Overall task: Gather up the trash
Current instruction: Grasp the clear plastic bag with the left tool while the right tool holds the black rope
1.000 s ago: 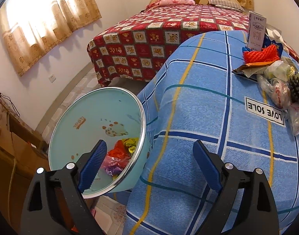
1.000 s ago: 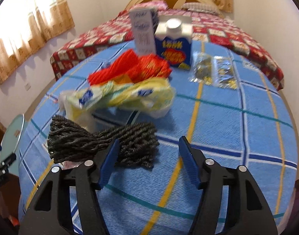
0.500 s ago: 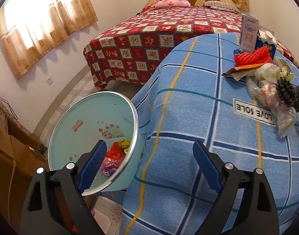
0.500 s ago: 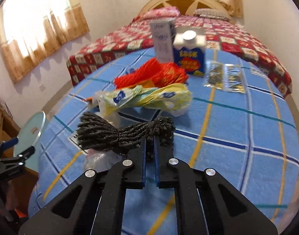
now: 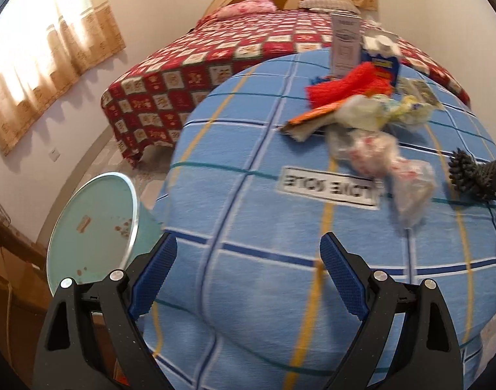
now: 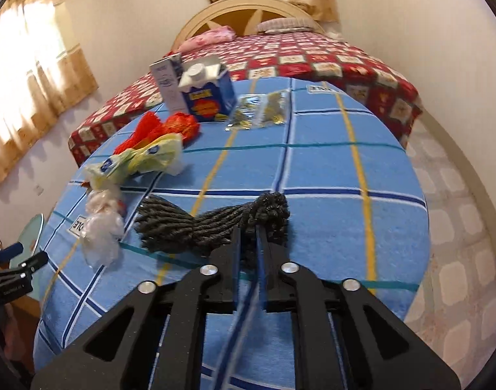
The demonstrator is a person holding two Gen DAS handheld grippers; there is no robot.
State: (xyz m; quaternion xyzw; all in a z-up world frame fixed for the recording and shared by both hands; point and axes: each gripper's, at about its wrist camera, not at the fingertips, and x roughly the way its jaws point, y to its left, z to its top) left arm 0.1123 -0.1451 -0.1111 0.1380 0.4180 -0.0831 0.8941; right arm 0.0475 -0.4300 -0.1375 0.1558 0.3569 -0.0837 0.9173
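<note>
**Right-wrist view: claw clamped on the black rope bundle**

Right-wrist view shows the right gripper (image 6: 248, 243) with its jaws having just closed, and they now pinch the near end of the rope bundle (image 6: 212, 224), a dark grey-black hank of twisted cord, fanned at the far end and knotted thick where the pads bite. It lies on the blue checked table (image 6: 329, 175), just beside a clear bag (image 6: 101, 227) and near the yellow wrapper (image 6: 144, 159), red net (image 6: 163, 126) and blue carton (image 6: 209, 97).

The bundle looks light, soft and floppy. Its loose end will likely droop and drag, perhaps snagging the bag. The knotted head seems the firmest hold, and that is where the pads sit.

From the left wrist, the left gripper (image 5: 248, 276) stands wide apart over the table edge, holding nothing. The teal bin (image 5: 95, 230) stands off the table's left side, well apart from the rope.
</note>
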